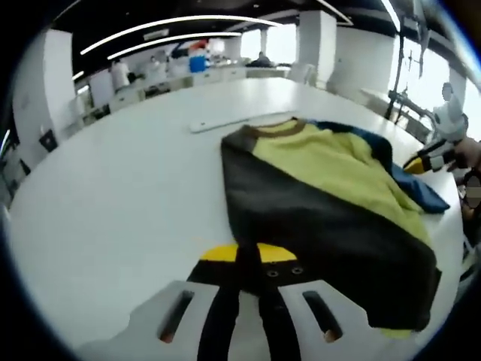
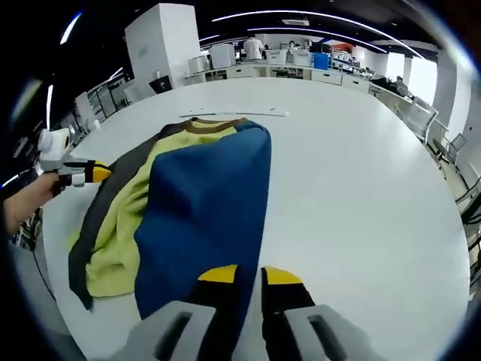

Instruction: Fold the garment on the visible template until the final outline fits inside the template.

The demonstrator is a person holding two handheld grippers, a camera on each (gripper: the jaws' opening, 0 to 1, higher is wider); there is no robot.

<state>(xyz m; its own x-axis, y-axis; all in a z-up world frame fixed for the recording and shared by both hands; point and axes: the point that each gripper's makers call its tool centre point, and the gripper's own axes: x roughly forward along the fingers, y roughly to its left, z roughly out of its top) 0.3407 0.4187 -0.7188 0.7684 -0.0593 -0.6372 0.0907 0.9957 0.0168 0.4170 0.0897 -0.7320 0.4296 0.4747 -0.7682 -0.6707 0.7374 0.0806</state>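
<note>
A garment [image 1: 323,188] lies flat on the white table [image 1: 113,188], collar away from me, with a dark grey side, a yellow-green middle and a blue side. My left gripper [image 1: 248,259] is shut at the dark grey edge, and the cloth runs in between its yellow tips. In the right gripper view the garment [image 2: 195,195] shows its blue panel on top. My right gripper [image 2: 249,277] is shut on the blue edge. The left gripper [image 2: 94,174] touches the dark edge from the left. The right gripper [image 1: 417,162] sits at the blue edge on the right.
A thin white strip [image 1: 225,120] lies on the table just past the collar, also seen as the strip [image 2: 237,113]. A hand [image 2: 22,203] holds the left gripper. The table's rim [image 2: 421,248] curves at the right. Desks and people stand far behind.
</note>
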